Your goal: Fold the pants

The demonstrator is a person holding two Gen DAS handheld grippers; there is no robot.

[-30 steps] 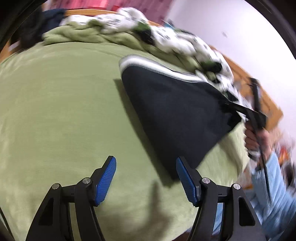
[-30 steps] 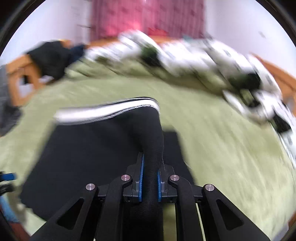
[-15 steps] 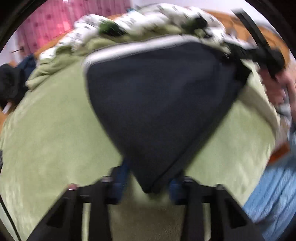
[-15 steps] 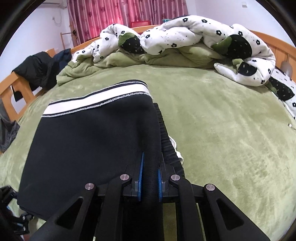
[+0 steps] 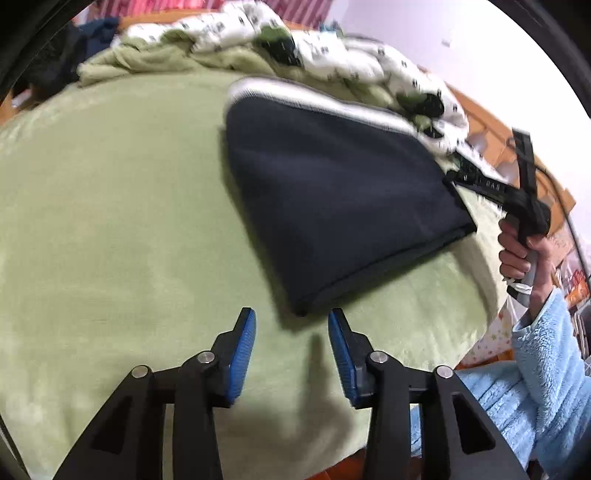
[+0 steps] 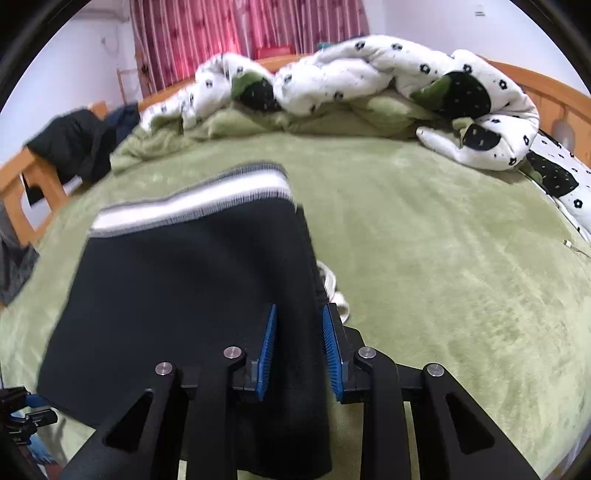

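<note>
both tools have let go: my left tool (image 5: 291,354) is opening, empty; right tool (image 6: 299,350) is opening astride the pants (image 6: 192,295) edge. withdrawing carelessly could snag and undo the fold.

We see pants (image 6: 184,288): matt black knit cloth, ribbed white waistband. Blanket (image 5: 110,221): green plush fleece, soft short nap. Quilt (image 6: 369,74): puffy white cotton-like cloth, black flower print. Bed frame (image 6: 535,85): smooth orange wood, slight sheen. Curtain (image 6: 240,29): pink striped fabric. Our left gripper (image 5: 291,350), right gripper (image 6: 299,350): matt black plastic, ridged blue pads, shiny metal pins. Sleeve (image 5: 546,354): fluffy light-blue fleece.
</note>
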